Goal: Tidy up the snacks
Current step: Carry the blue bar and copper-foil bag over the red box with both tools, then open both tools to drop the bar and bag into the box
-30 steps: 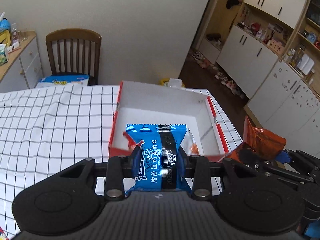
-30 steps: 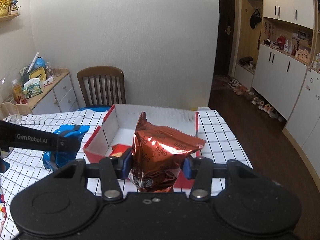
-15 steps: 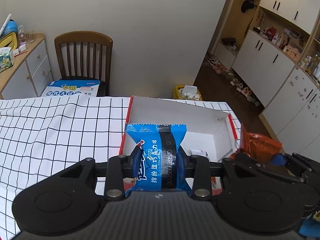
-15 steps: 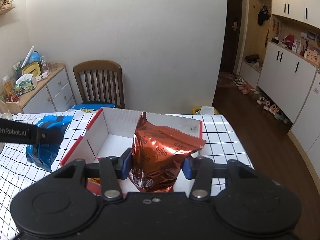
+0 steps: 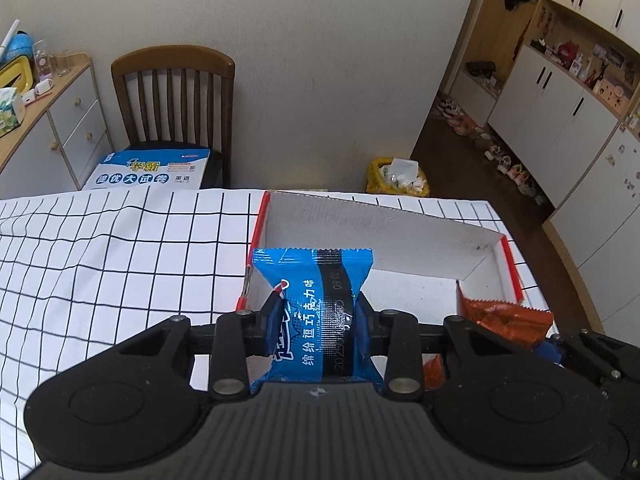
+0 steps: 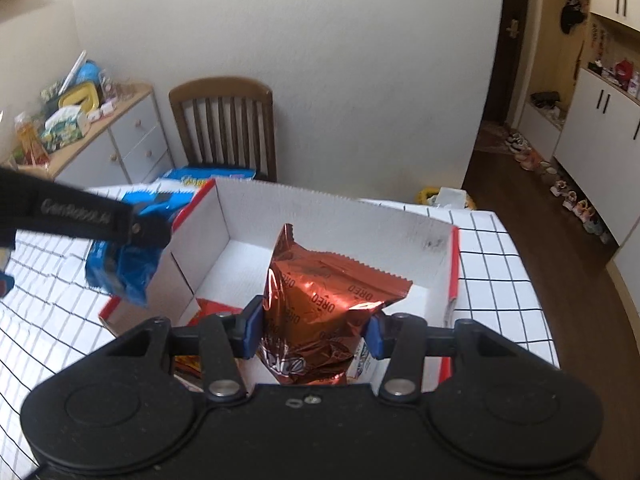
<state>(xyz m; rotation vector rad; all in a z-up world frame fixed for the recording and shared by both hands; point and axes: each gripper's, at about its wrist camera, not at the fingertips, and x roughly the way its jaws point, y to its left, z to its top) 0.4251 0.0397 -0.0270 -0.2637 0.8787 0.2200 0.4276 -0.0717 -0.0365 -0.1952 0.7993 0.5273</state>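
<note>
Lifting both packets higher since before, your left gripper (image 5: 316,326) clamps the blue packet (image 5: 316,312) at the box's (image 5: 400,224) left wall; your right gripper (image 6: 312,332) pinches the Oreo bag (image 6: 320,312) over its interior.

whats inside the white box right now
A red packet lies on the white box floor near its left wall; the copper Oreo packet and right gripper hide the rest.
</note>
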